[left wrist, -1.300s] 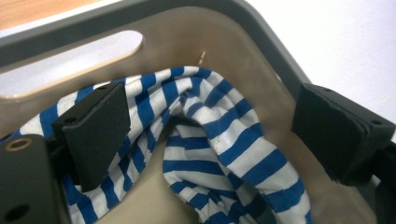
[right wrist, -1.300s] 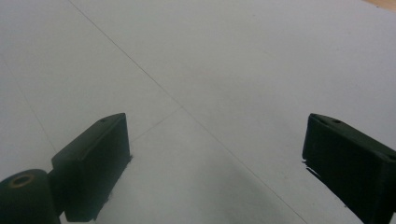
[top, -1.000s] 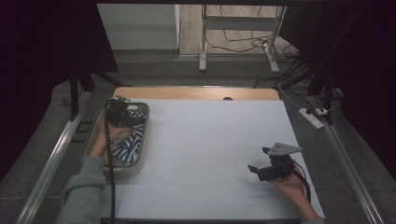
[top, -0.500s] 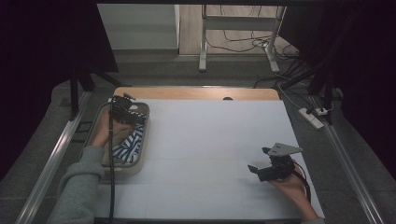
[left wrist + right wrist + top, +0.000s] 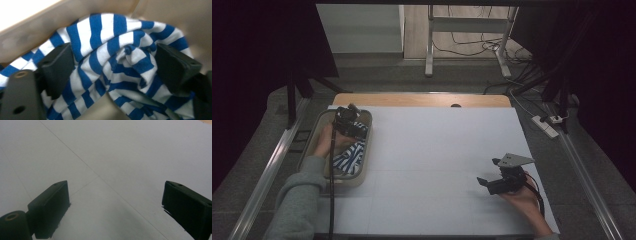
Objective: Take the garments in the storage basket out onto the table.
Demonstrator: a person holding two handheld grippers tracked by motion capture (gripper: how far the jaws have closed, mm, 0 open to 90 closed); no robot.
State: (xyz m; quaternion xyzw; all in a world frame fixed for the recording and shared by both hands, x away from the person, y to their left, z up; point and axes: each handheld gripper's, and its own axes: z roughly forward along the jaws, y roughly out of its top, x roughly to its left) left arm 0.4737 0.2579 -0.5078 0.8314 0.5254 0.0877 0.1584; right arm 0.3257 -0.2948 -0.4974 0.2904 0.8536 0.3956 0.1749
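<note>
reaching into the beige tub [image 5: 366, 150] at about nine o'clock on the white surface [image 5: 437, 150], the left tongs [image 5: 348, 121] straddle a bunched fold of the blue-and-white striped cloth [image 5: 120, 67]. their jaws have just been closing, the cloth between them, though the pads do not yet squeeze it. the cloth lies crumpled inside the tub. at about four o'clock, the right tongs [image 5: 488, 172] rest wide apart over bare surface, holding nothing.

A recording lab: black curtains [image 5: 257, 55] enclose a white-covered table [image 5: 442, 150], floor cables [image 5: 467, 47] behind.
</note>
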